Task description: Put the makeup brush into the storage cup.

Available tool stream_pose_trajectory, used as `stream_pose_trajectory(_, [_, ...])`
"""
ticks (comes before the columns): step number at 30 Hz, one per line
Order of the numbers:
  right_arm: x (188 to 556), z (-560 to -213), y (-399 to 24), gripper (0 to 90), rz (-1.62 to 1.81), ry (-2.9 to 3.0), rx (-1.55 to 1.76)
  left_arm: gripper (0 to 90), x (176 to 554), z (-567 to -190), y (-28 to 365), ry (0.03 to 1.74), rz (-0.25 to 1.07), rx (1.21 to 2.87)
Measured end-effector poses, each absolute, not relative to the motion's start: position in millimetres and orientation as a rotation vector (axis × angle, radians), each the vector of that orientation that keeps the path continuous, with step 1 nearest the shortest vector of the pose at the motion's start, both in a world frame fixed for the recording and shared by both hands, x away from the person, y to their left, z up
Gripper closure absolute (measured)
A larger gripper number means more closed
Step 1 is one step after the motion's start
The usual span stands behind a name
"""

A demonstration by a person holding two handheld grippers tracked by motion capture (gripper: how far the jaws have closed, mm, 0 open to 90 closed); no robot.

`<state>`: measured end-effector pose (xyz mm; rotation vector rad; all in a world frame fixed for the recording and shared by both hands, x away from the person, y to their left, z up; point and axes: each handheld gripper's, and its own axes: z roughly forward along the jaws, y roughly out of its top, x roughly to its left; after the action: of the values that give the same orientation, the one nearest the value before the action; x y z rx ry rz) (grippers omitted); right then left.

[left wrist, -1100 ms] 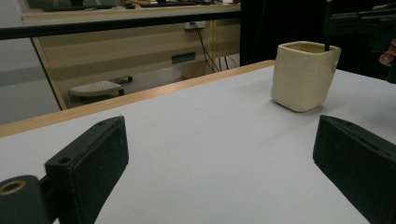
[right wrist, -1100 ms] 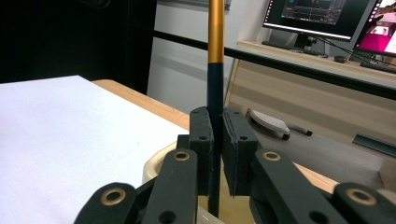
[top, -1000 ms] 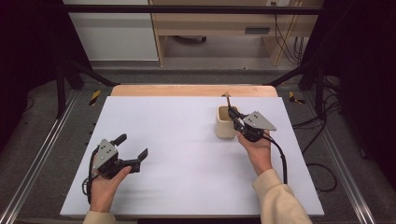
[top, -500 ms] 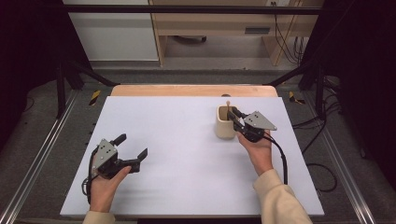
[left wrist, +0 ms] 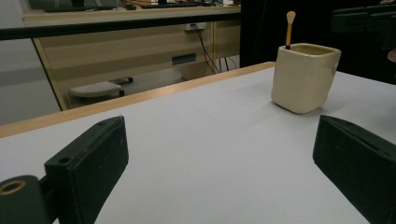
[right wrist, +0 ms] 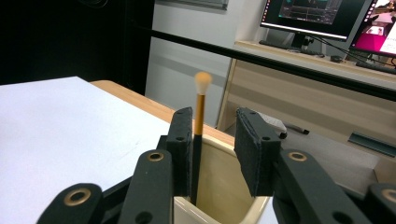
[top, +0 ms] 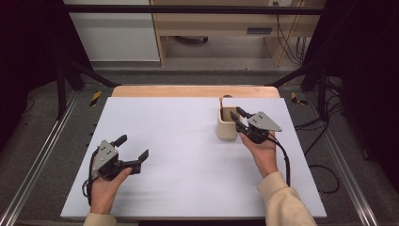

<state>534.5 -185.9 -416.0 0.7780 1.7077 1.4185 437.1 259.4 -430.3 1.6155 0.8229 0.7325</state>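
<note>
Brush (right wrist: 200, 126) in cup (right wrist: 219, 191), between parted right gripper (right wrist: 212, 154) jaws

you have one cream cup (top: 227, 126) on the one white table (top: 188, 141), with one brush (right wrist: 200, 121) standing in it. you hold two grippers: one left gripper (top: 136, 153) and one right gripper (top: 237, 115). two yellow-black markers (top: 95, 98) lie on the floor.

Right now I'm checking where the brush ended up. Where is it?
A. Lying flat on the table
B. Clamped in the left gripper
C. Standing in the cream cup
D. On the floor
C: the brush stands upright in the cream cup, and the right gripper's jaws, which have just been opening, stand apart beside it.
</note>
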Motion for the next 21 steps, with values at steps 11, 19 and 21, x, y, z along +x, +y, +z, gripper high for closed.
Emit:
stream_pose_trajectory(11, [534.7,-415.9,-185.8,67.2,1.43,1.707,0.789,2.9,437.0,-430.2,259.9,0.823,0.732,1.614])
stream_pose_trajectory(19, [532.7,-414.2,-186.1,64.5,1.435,1.705,0.791,2.8,437.0,-430.0,260.6,0.823,0.734,1.611])
stream_pose_trajectory(21, [531.3,-412.9,-186.6,63.4,1.436,1.699,0.789,2.8,436.9,-429.9,260.7,0.822,0.734,1.611])
